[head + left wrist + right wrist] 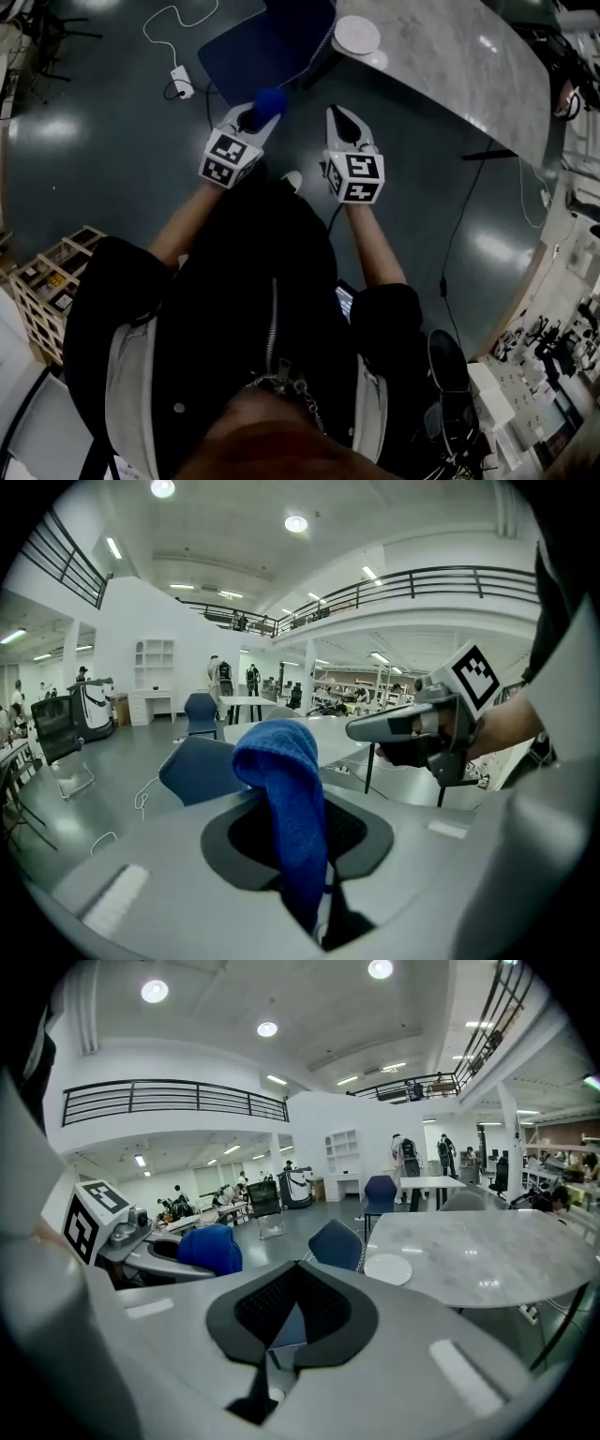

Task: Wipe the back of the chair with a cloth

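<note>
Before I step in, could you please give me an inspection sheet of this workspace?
Surface: dark glossy floor; marble table top ahead on the right.
Job's things: blue cloth held in the left gripper; blue chair ahead at the table, not yet touched.
Clutter: white round disc on the table; wooden crate on the floor to the left.
Grippers: left gripper tongs shut on the cloth; right gripper tongs together, nothing held.
Cables: white cable with plug block on the floor near the chair; black cable on the floor to the right.
Surroundings: open hall with a balcony railing, more tables and chairs, people far off.
</note>
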`<control>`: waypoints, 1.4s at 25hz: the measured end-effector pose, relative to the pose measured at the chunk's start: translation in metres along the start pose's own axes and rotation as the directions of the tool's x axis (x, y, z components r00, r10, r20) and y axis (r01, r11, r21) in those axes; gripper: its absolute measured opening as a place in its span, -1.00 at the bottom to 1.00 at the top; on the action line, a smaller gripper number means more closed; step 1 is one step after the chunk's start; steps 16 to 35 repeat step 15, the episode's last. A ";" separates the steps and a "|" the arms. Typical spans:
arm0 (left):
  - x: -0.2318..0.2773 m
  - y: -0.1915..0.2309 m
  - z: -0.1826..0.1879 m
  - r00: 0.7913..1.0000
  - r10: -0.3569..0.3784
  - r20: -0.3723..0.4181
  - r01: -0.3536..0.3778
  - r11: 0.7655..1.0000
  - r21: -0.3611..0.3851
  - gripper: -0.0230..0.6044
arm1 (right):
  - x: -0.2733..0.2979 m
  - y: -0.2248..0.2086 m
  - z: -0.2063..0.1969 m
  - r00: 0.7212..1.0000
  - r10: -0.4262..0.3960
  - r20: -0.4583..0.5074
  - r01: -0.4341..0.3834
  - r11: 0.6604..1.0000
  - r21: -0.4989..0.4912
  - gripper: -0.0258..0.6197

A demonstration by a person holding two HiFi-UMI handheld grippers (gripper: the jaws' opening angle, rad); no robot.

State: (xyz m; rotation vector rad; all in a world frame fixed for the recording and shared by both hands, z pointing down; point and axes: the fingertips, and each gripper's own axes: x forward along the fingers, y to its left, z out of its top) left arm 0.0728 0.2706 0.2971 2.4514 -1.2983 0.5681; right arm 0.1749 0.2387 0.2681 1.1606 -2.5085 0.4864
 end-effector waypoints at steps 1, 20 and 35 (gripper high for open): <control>-0.002 0.001 -0.002 1.000 -0.001 -0.005 0.001 1.000 0.000 -0.65 | 0.000 0.002 0.000 1.000 0.000 -0.001 0.000 1.000 0.004 -0.92; -0.031 -0.004 -0.014 1.000 0.006 -0.007 -0.006 1.000 0.012 -0.65 | -0.006 0.039 -0.008 0.999 0.047 -0.005 -0.047 0.999 -0.012 -0.92; -0.031 -0.004 -0.014 1.000 0.006 -0.007 -0.006 1.000 0.012 -0.65 | -0.006 0.039 -0.008 0.999 0.047 -0.005 -0.047 0.999 -0.012 -0.92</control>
